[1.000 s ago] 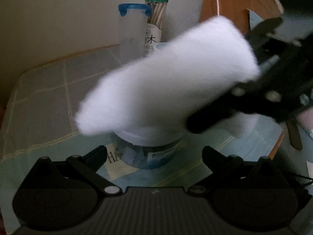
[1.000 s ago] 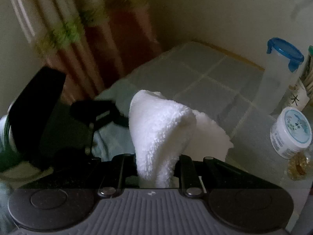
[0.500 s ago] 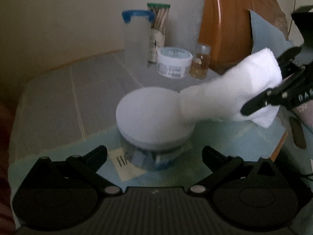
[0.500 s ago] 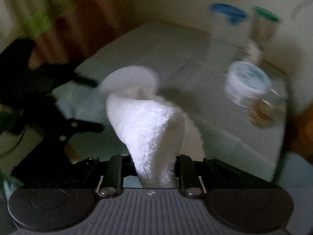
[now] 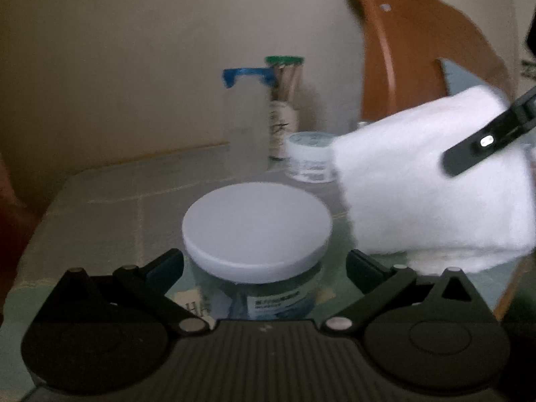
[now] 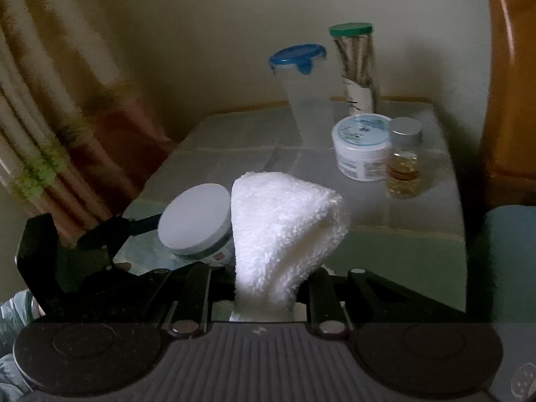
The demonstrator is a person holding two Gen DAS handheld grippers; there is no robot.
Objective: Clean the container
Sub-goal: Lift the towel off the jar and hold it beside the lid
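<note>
The lower body of the round container [image 5: 268,301] is hidden behind the left gripper [image 5: 264,261], its label print too blurred to be read. The small jar [image 5: 310,157] is partly covered by the white cloth [image 5: 435,194], and the chair [image 5: 418,40] is cut off by the edge

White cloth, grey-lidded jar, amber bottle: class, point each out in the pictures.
white cloth [image 6: 284,221], right wrist view, on its fluffy folded top.
grey-lidded jar [image 5: 256,226], left wrist view, centre of lid.
amber bottle [image 6: 403,167], right wrist view, glass body.
</note>
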